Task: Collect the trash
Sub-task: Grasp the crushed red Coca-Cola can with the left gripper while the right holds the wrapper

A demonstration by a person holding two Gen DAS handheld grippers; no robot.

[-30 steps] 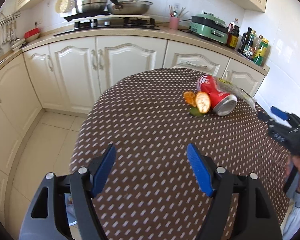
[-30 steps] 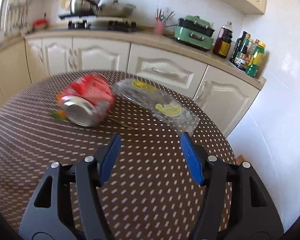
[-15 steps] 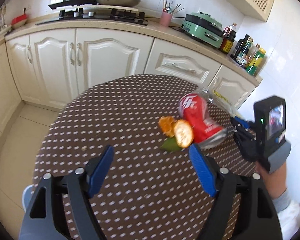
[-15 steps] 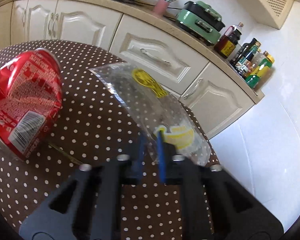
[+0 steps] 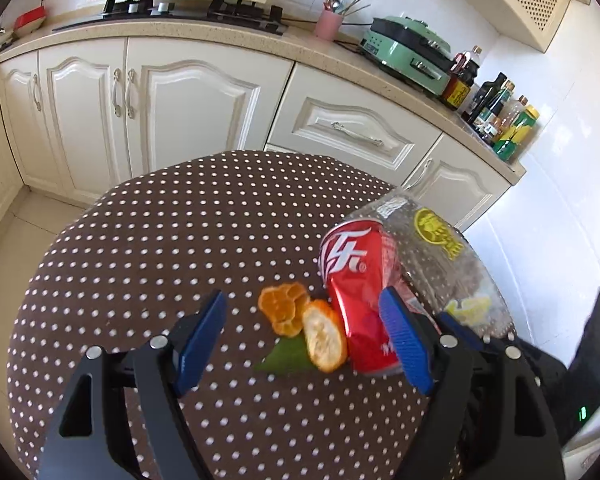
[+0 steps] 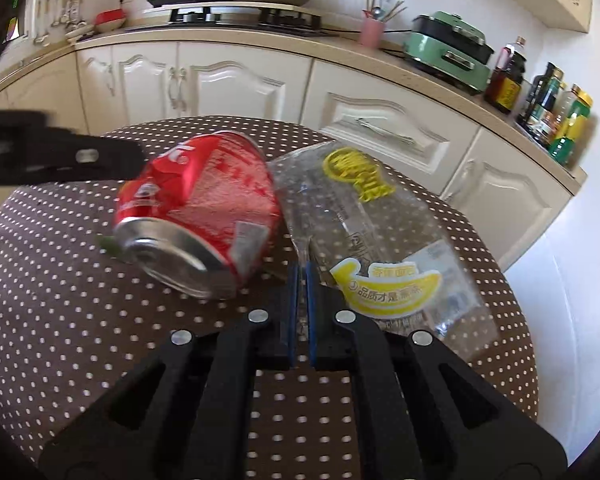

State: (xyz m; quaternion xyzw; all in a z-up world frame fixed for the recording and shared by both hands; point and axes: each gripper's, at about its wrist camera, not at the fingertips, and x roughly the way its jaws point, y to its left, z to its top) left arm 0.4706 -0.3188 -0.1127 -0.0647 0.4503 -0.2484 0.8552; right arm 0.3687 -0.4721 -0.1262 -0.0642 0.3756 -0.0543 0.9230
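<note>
While the right gripper (image 6: pixel 299 276) is pinched on the edge of the clear wrapper (image 6: pixel 364 232) beside the crushed can (image 6: pixel 198 210) on the table (image 6: pixel 52 320), lift gently so it doesn't tear; the left gripper (image 5: pixel 308 334), jaws apart, straddles the orange peel (image 5: pixel 300 320).

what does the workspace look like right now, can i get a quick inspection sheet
surface: round table under a brown polka-dot cloth.
job's things: crushed red can on its side; clear plastic wrapper beside it; orange peel and a green leaf left of the can.
clutter: nothing seen on the table beyond the trash.
grippers: left gripper jaws open around the peel and the can's near end; right gripper jaws shut on the wrapper's edge.
cables: a dark cord on the counter by the pink utensil cup.
surroundings: white cabinets, stove with pans, green cooker, bottles.
</note>
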